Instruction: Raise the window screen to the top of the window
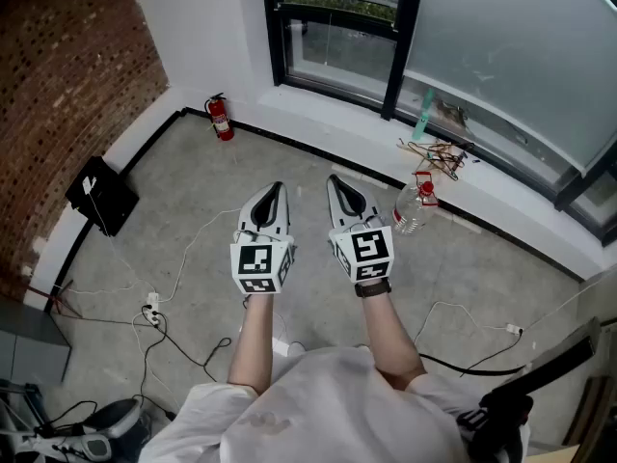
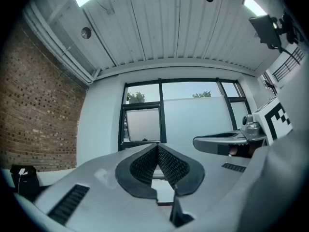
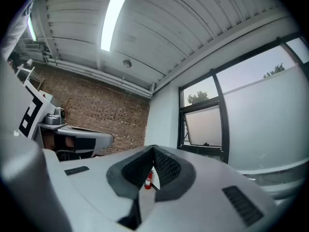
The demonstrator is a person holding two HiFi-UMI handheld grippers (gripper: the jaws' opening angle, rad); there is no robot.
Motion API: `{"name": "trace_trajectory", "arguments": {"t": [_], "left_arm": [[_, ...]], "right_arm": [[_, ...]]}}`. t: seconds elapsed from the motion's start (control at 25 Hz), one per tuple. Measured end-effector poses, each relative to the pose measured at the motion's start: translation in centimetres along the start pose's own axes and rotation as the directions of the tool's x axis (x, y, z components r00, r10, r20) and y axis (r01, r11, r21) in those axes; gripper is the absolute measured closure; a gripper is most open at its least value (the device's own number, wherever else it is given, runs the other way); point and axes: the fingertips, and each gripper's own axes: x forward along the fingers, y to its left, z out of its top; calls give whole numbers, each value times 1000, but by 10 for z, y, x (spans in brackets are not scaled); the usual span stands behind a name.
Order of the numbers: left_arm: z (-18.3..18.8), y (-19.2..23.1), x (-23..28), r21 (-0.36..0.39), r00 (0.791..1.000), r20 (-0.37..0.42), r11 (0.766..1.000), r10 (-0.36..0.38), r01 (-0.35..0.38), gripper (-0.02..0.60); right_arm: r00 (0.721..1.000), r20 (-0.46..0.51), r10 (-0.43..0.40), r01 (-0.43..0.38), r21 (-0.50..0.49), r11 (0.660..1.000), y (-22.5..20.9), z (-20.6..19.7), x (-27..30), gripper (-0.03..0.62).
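The black-framed window [image 1: 395,41] fills the wall ahead. A pale, frosted window screen [image 1: 501,46] covers its large pane. In the left gripper view the screen [image 2: 193,122] reaches most of the way up the pane, with sky and treetops above it. The right gripper view has the screen [image 3: 263,120] off to the right. I hold both grippers side by side at waist height, well short of the window and pointing at it. My left gripper [image 1: 273,194] [image 2: 158,147] is shut on nothing. My right gripper [image 1: 338,187] [image 3: 153,150] is also shut and empty.
A red fire extinguisher [image 1: 222,117] stands by the wall at the left. A plastic bottle [image 1: 413,208] lies on the floor under the sill, and clutter [image 1: 439,152] sits on the sill. A black box [image 1: 101,196] and cables [image 1: 164,307] lie by the brick wall [image 1: 58,95]. A small hinged pane [image 2: 142,124] stands ajar.
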Motion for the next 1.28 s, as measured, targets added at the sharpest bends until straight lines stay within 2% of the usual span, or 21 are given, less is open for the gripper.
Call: {"name": "trace_trajectory", "arguments": {"t": [0.24,0.44,0.68,0.88,1.08,1.2,1.28], "left_arm": [[-4,23,-13,26,1000,-16,1000,-2,2,580],[-5,55,-39,51,999,-25,999,20,-18,580],[-26,118,-80,-2,987,-53,989,149,-149,580],[-43,160,-84,-47,972,-80,974,219,-223,580],[-53,195,-51,-44,964,-105,968,243,-249,580],[-54,215,-12,-24,965,-104,970,240,-243,580],[-49,224,23,-24,970,-97,974,223,-226,580]], "right_arm": [[999,-11,47,-47,-25,999,37,-4,15,594],[995,3,99,-99,-4,995,82,-4,34,594],[981,4,194,-194,-8,981,155,-13,54,594],[963,-23,268,-268,2,963,181,-24,83,594],[943,-62,326,-324,45,945,180,-45,135,594],[931,-38,364,-363,27,932,171,-43,181,594],[932,-7,363,-363,14,932,152,-32,213,594]]}}
